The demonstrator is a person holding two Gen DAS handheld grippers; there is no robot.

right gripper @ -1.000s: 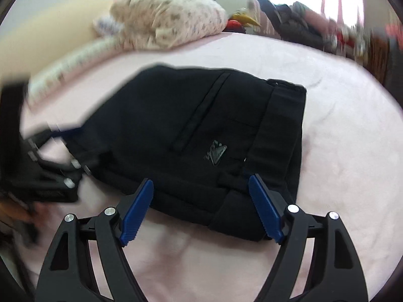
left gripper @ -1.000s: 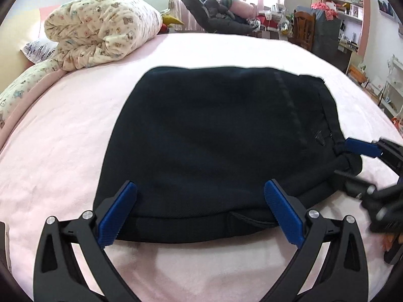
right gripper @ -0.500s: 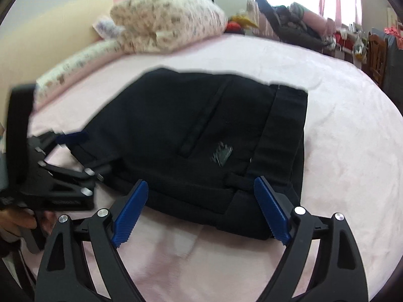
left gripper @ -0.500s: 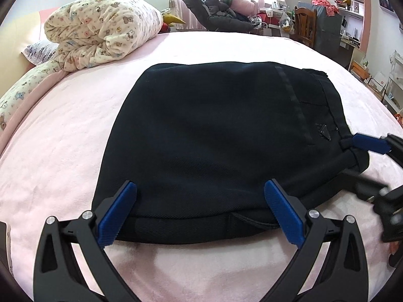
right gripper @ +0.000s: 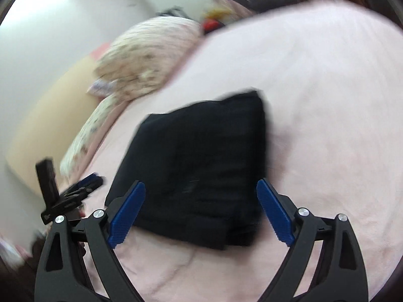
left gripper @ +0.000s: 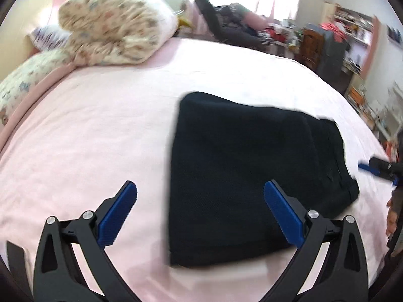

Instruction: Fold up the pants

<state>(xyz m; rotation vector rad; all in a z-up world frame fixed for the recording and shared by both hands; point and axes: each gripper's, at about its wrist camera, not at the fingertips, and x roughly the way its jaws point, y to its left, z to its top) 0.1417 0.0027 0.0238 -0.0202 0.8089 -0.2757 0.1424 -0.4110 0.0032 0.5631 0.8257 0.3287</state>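
Black fabric pants (left gripper: 246,183) sit folded into a compact bundle on the pink bed sheet (left gripper: 100,136), and compared with half a second ago both grippers have backed off and swung away, so I'd guess the folding is basically done. Left gripper (left gripper: 200,214) and right gripper (right gripper: 201,211) hover above the near edge, fingers spread wide, grasping nothing.

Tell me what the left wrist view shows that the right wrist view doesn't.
Only the left wrist view: the chair piled with clothes, the shelves, and the right claw at the pants' right edge.

Only the right wrist view: the left claw by the pants' left side.

Both: the folded black pants on the pink bed, the floral quilt, and open, empty claws.
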